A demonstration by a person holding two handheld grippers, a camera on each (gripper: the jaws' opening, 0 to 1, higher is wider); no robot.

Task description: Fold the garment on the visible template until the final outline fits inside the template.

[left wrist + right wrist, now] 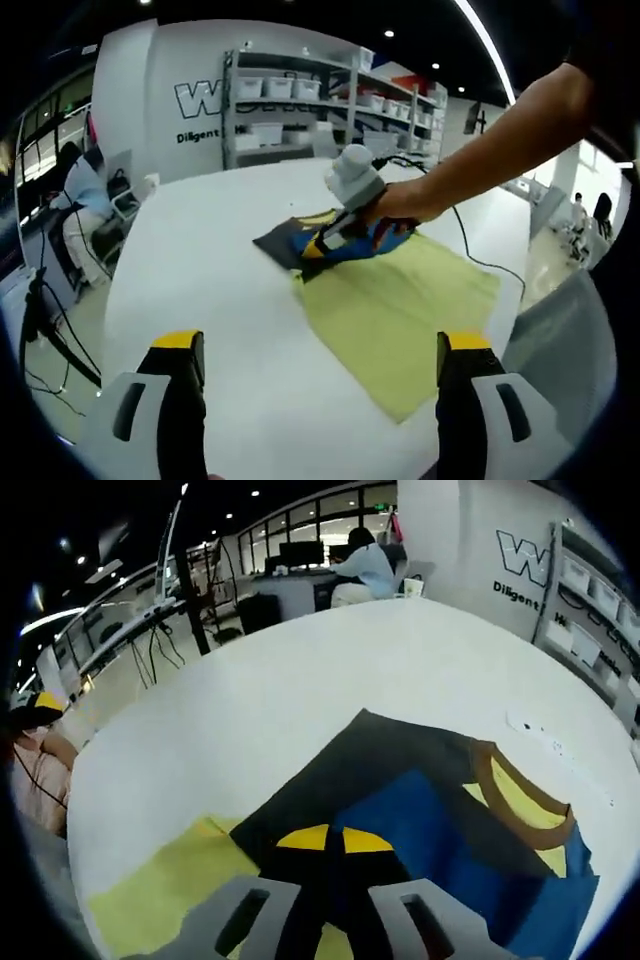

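In the left gripper view, the left gripper (320, 375) rises from the bottom with its two yellow-tipped jaws standing wide apart and nothing between them, poised over the bare white table (200, 290). Just ahead of its right jaw lies the yellow-green template (400, 310), a flat sheet spread on the tabletop. At the template's far end sits the garment (335, 240), a dark grey and blue piece with yellow trim, bunched into a compact shape that lies partly on the template and partly on the table beyond its far corner. The right gripper (322, 242) comes in from the right, held by a person's hand (405, 200) on a bare forearm, its tips down on the garment. In the right gripper view, the right gripper (328, 865) has its jaws drawn together, pinching the garment (420, 820) where blue fabric meets a yellow patch; the template (160, 890) shows to the left of the jaws beneath the cloth. Farther off, past the table, stand shelving racks (320, 100) with bins, and a seated person (365, 565) is at a desk.
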